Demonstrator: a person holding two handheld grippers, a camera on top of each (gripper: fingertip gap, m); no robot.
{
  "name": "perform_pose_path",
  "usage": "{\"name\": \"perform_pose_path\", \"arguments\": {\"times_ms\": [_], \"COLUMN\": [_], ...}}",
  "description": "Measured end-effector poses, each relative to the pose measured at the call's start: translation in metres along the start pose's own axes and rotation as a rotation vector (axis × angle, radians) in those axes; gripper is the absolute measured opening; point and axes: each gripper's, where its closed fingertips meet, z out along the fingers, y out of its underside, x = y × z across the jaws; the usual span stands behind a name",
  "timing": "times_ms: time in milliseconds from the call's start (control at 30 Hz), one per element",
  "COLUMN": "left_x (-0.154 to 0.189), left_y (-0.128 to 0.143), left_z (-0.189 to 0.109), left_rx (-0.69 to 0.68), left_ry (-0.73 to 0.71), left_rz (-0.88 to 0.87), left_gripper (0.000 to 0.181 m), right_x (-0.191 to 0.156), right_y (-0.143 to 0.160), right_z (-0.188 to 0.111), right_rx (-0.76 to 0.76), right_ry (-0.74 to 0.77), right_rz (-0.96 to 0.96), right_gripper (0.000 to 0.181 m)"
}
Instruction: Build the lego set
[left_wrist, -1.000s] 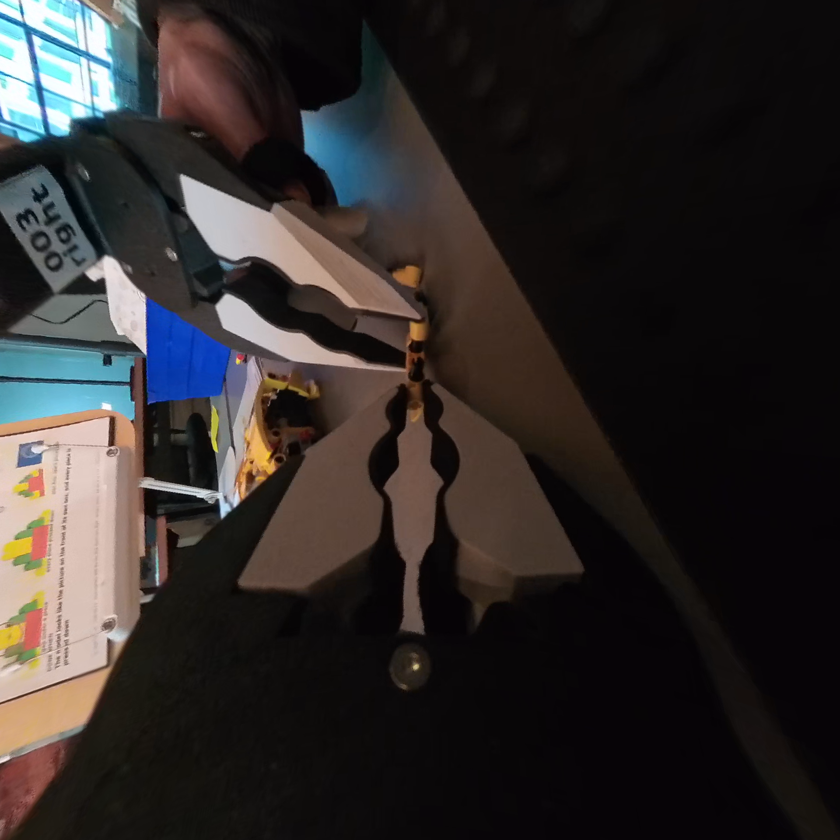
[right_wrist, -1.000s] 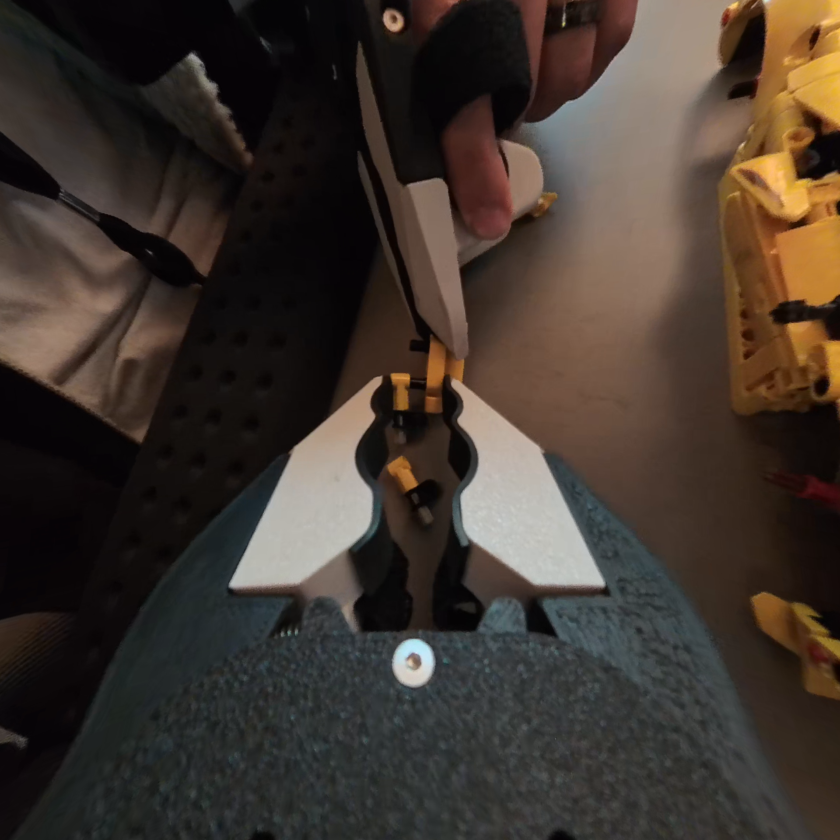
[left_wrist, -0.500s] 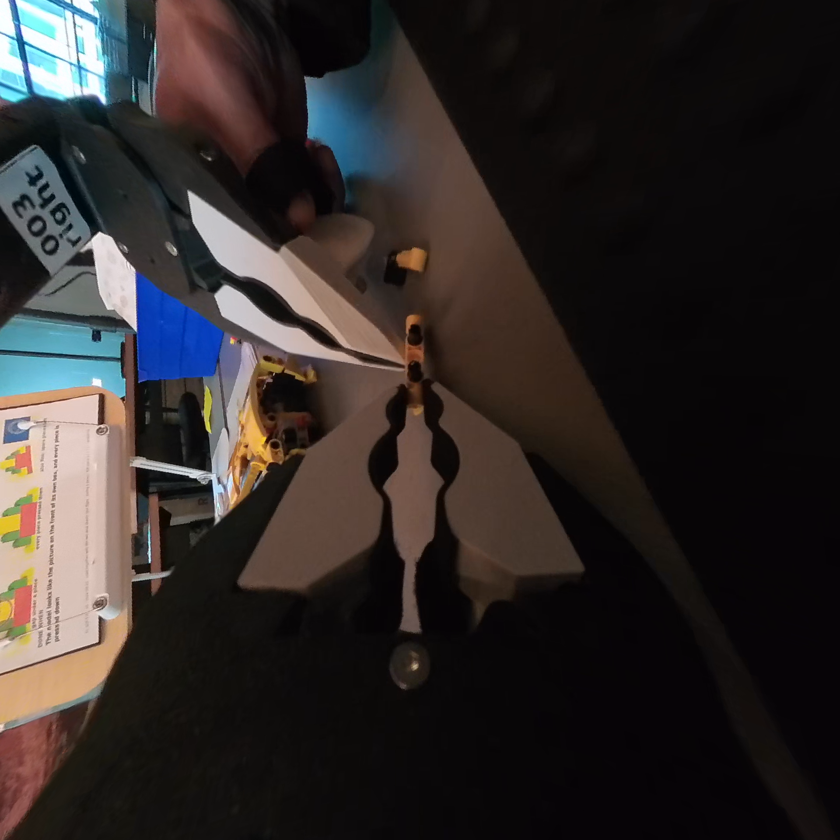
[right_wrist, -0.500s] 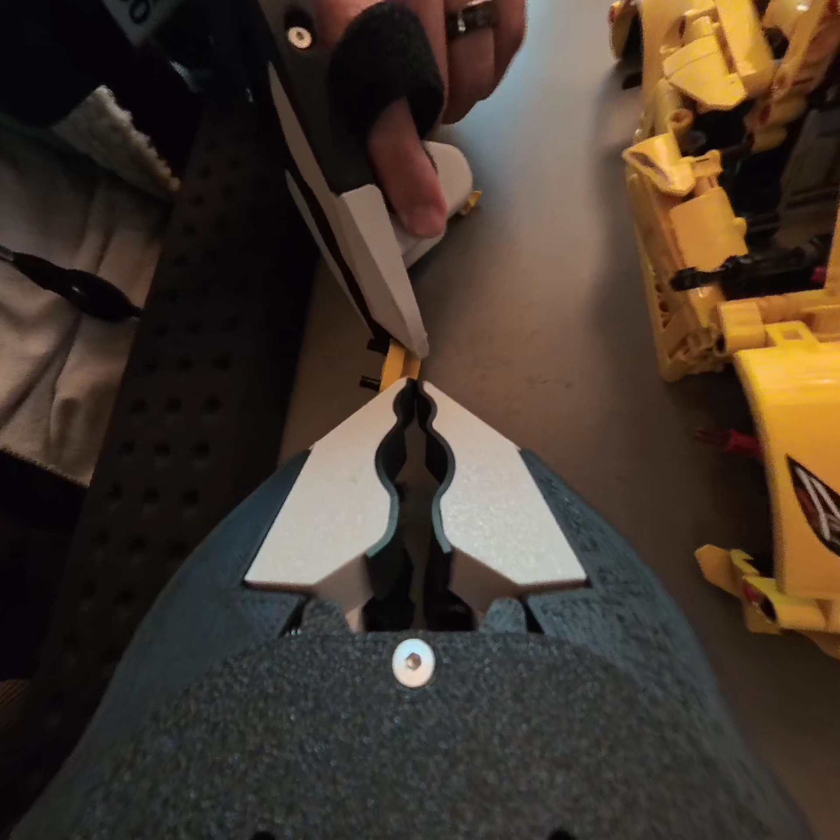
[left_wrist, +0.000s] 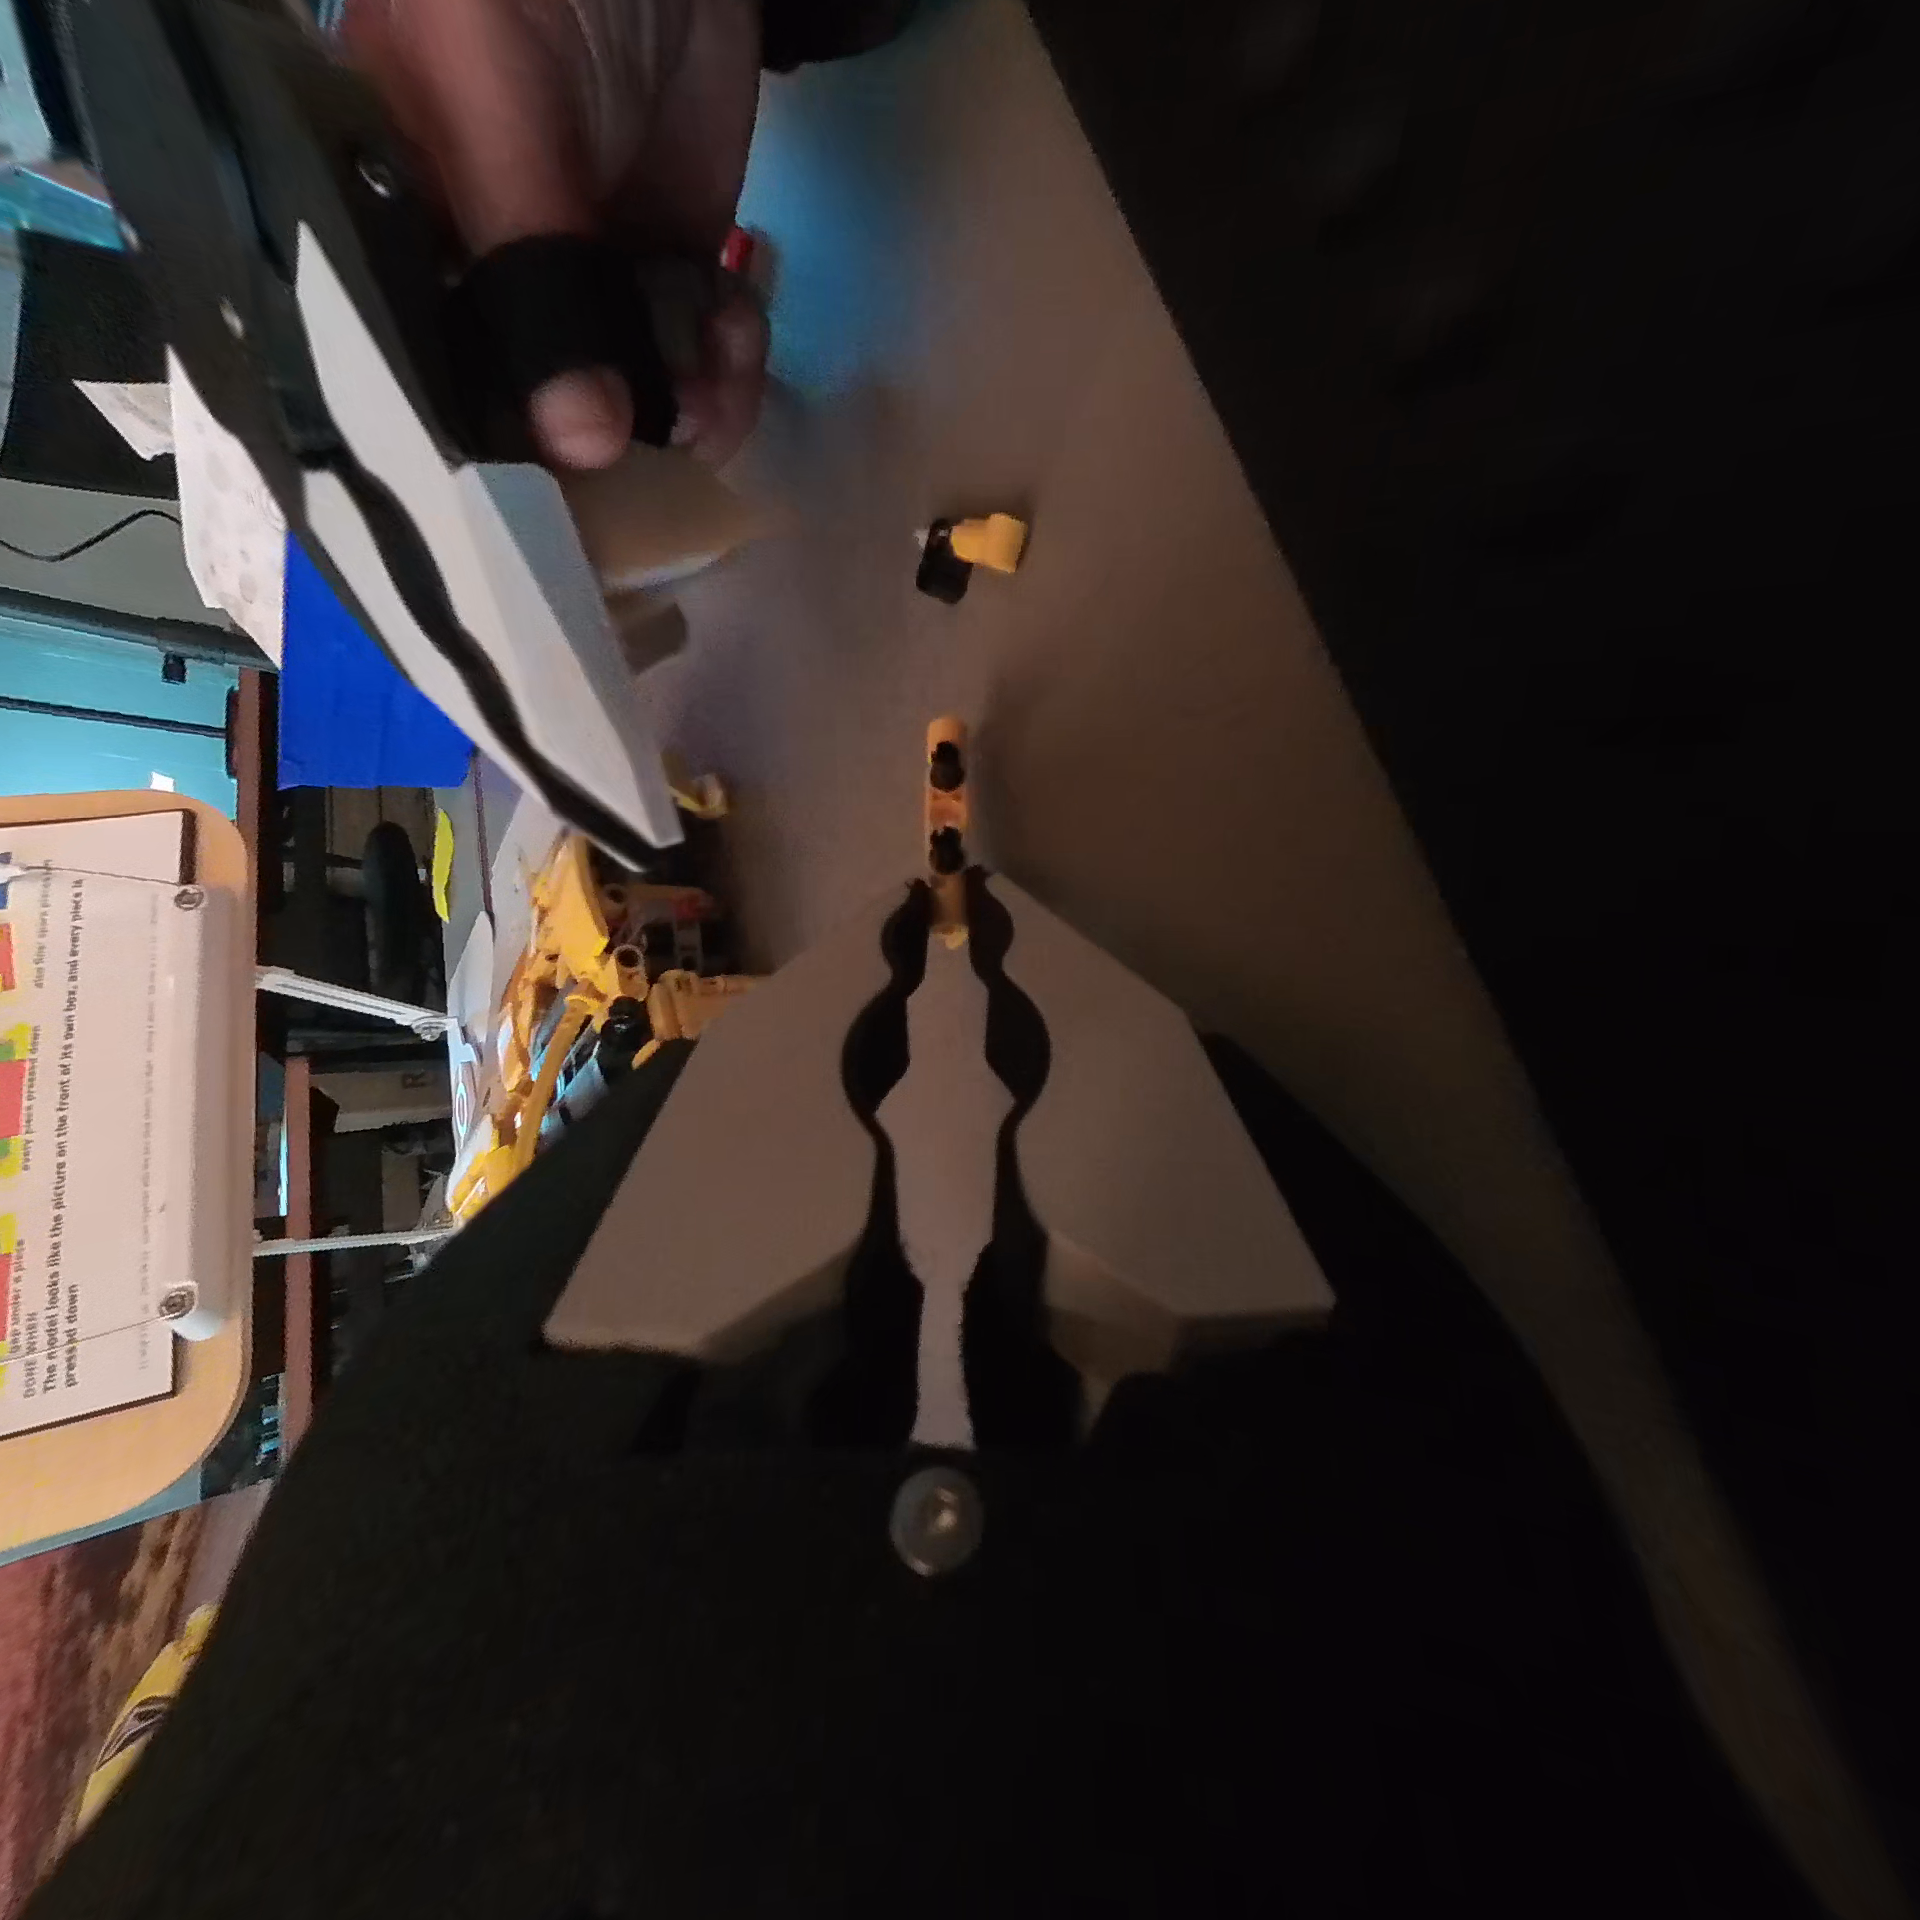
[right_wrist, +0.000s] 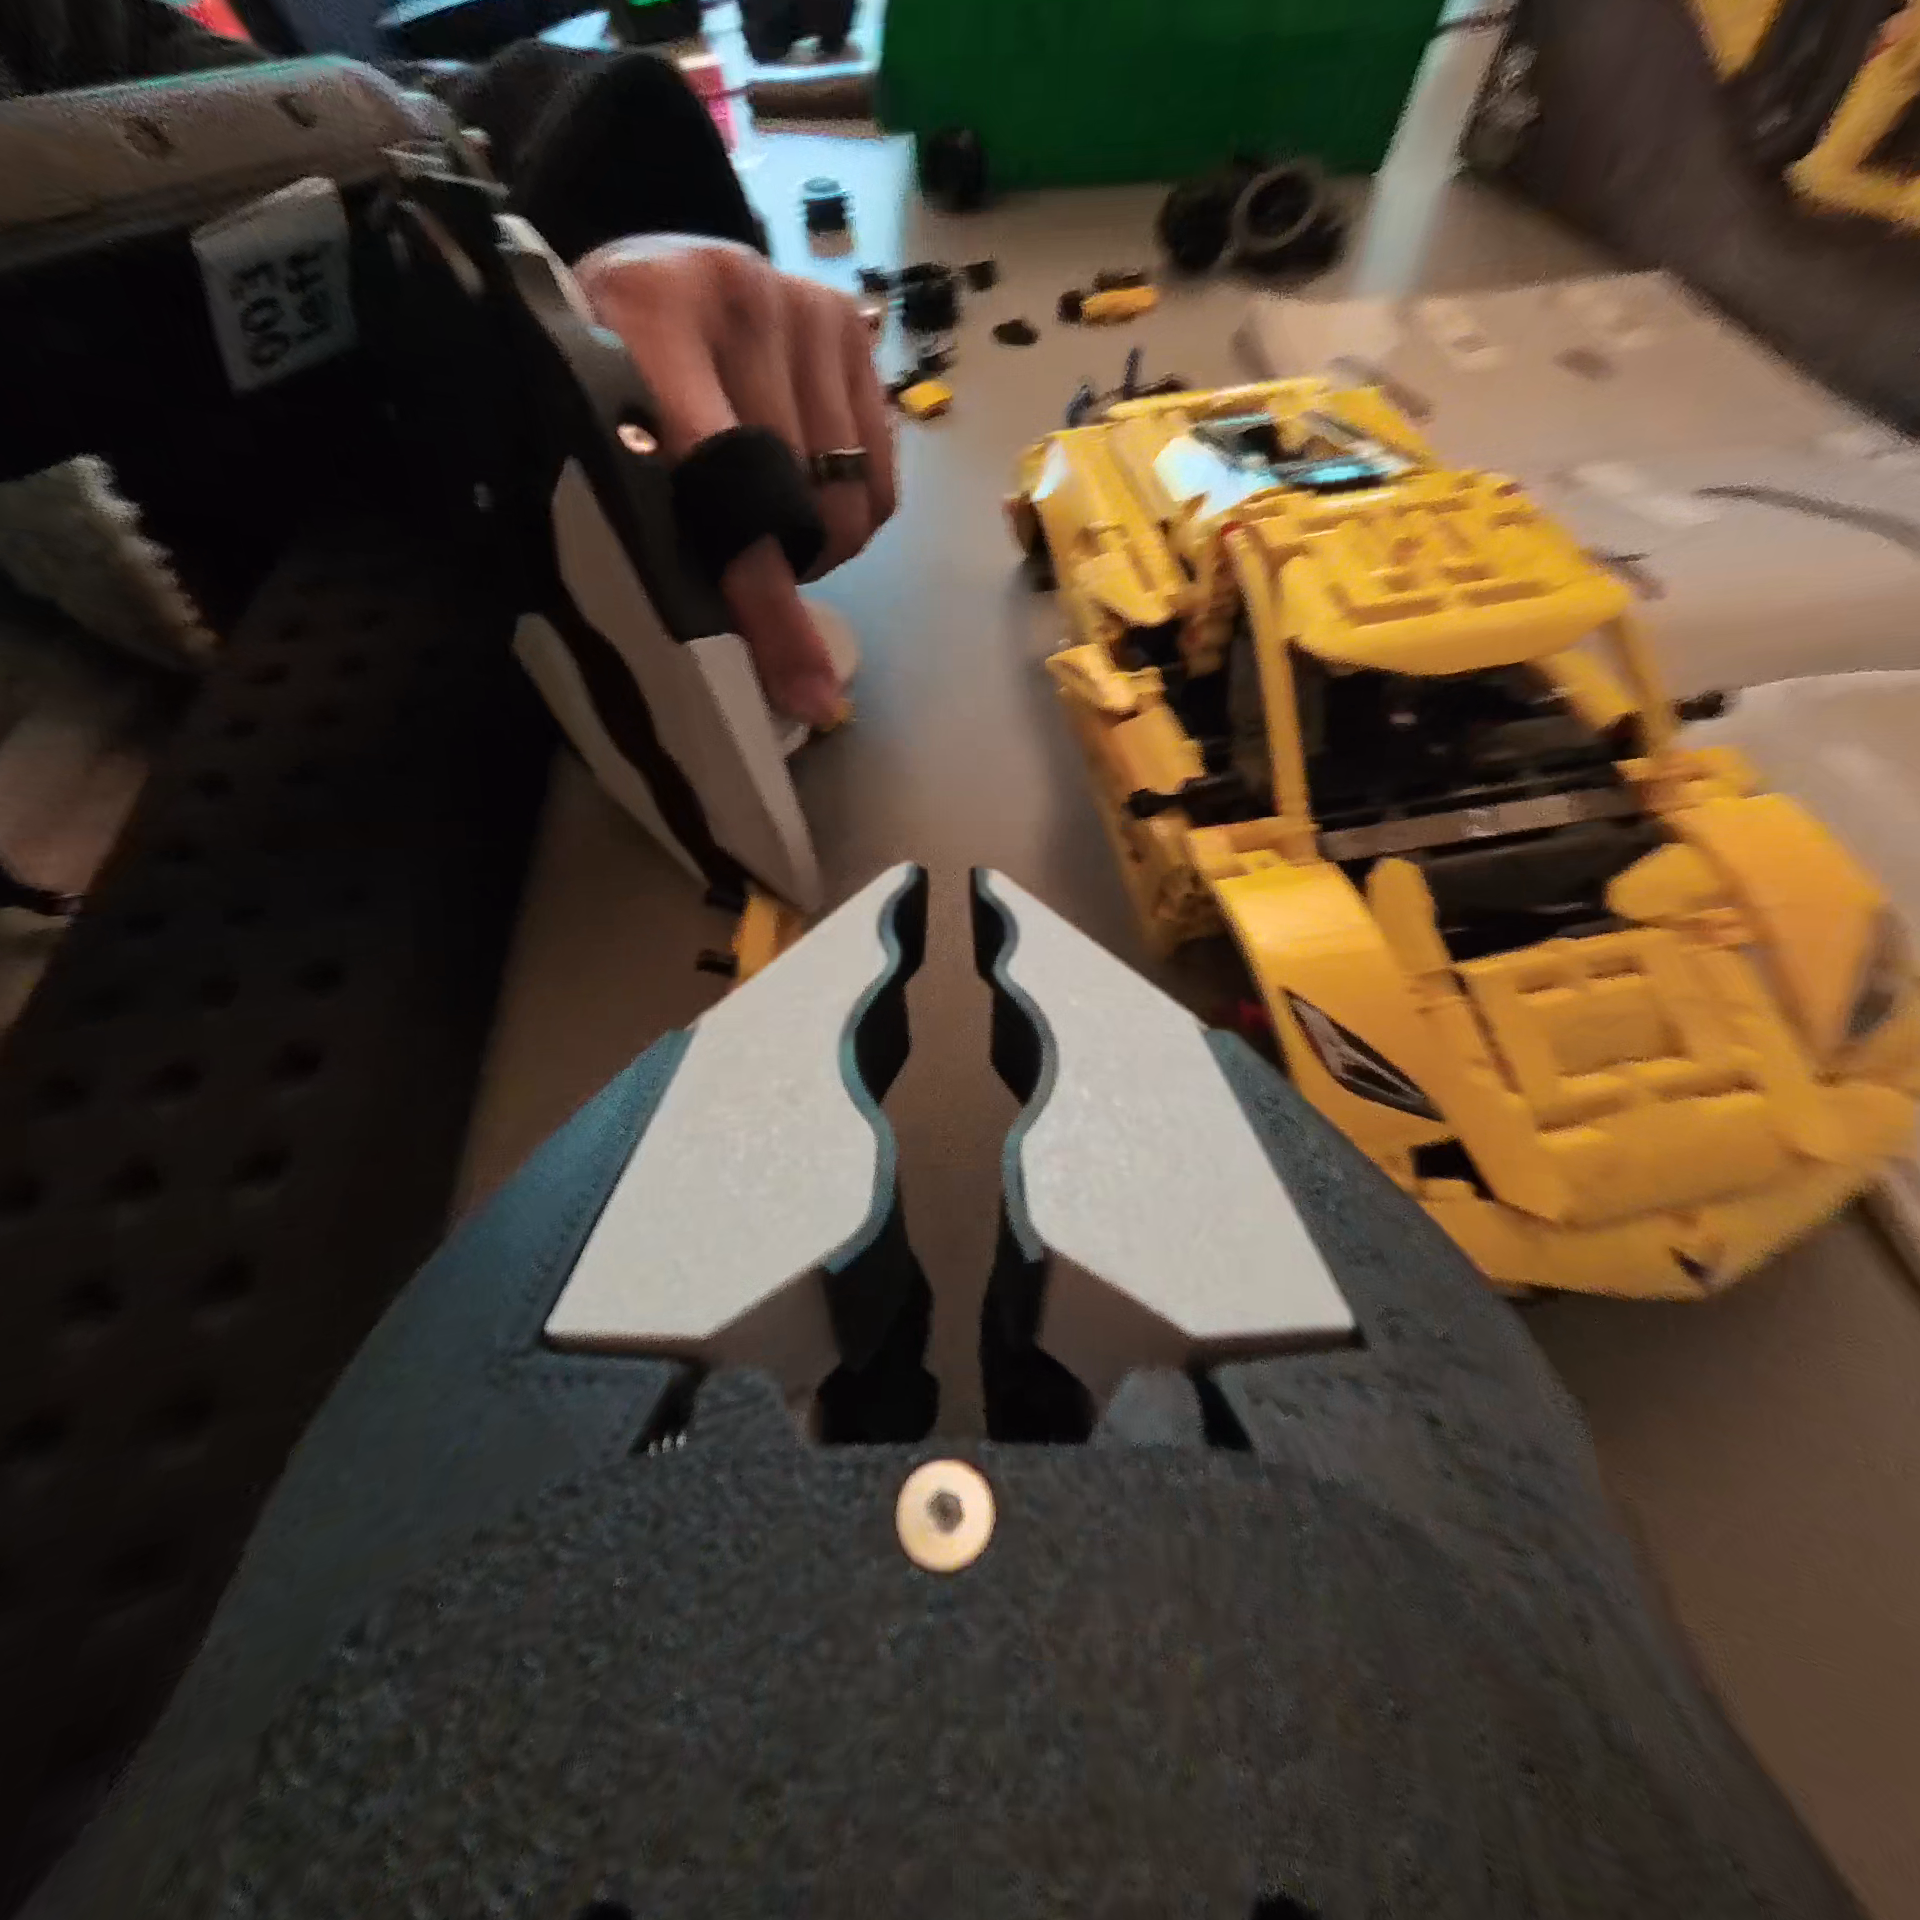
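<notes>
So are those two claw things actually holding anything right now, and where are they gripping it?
The left gripper pinches a small yellow beam by its near end. The right gripper holds nothing, its jaws slightly apart.

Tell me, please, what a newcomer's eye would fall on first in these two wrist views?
Most likely the large yellow lego car, part-built, on the grey table right of the right gripper, whose fingers stand slightly apart with nothing between them. In the left wrist view, the left gripper pinches a small yellow beam with black pins, with a loose yellow-and-black connector beyond it.
</notes>
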Motion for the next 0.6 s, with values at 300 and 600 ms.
{"name": "perform_pose_path", "arguments": {"times_ms": [300, 600], "left_x": [0.0, -0.001], "left_y": [0.001, 0.003], "left_z": [0.0, 0.0], "left_rx": [-0.002, -0.009], "left_ry": [0.004, 0.001], "left_rz": [-0.009, -0.015], "left_gripper": [0.007, 0.007], "right_x": [0.013, 0.014], "right_y": [-0.034, -0.061], "right_z": [-0.034, -0.059], "right_rx": [0.164, 0.365], "right_ry": [0.113, 0.286], "right_rz": [-0.063, -0.222], "right_gripper": [0.0, 0.0]}}
